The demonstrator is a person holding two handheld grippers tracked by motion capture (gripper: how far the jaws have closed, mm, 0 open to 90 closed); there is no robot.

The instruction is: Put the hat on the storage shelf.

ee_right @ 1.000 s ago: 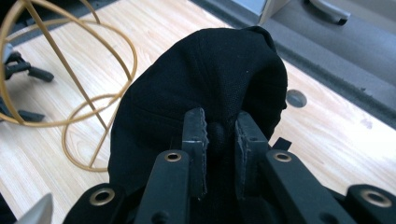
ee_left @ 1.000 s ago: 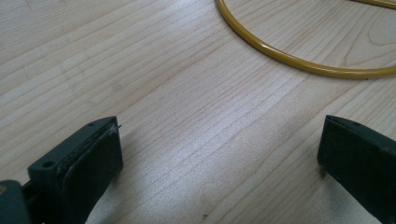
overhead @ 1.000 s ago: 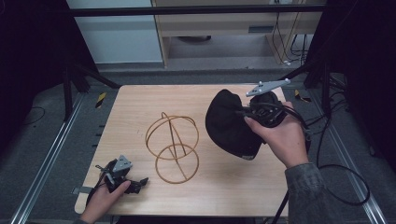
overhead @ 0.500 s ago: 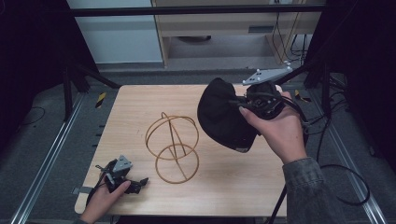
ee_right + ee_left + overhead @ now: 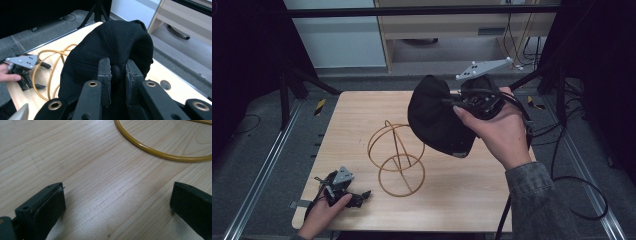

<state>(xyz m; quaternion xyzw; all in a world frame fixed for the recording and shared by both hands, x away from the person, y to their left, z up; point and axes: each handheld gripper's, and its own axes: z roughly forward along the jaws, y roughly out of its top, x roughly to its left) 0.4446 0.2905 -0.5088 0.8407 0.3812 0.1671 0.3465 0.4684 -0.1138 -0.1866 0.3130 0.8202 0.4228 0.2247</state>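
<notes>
While the table [image 5: 492,210] lies mostly bare, the wire stand [image 5: 396,157] sits at its middle, untouched and uncovered. Held above the far right part, just right of the stand's top, the cap [image 5: 437,117] is lifted but not yet set on; lowering it is what's left, I judge. Right gripper [image 5: 117,71] pinches its crown button. Left gripper [image 5: 117,202] rests spread at the near left corner, with open room between.

A grey-green mottled sleeve [image 5: 534,192] is worn on the right arm. The right gripper [image 5: 117,72] is built of black ribbed jaws with brass-ringed screw holes, topped by a grey three-cornered plate [image 5: 483,68]. Black cables [image 5: 562,172] are trailed from it. The left gripper [image 5: 343,189] is black, with a similar grey plate.
</notes>
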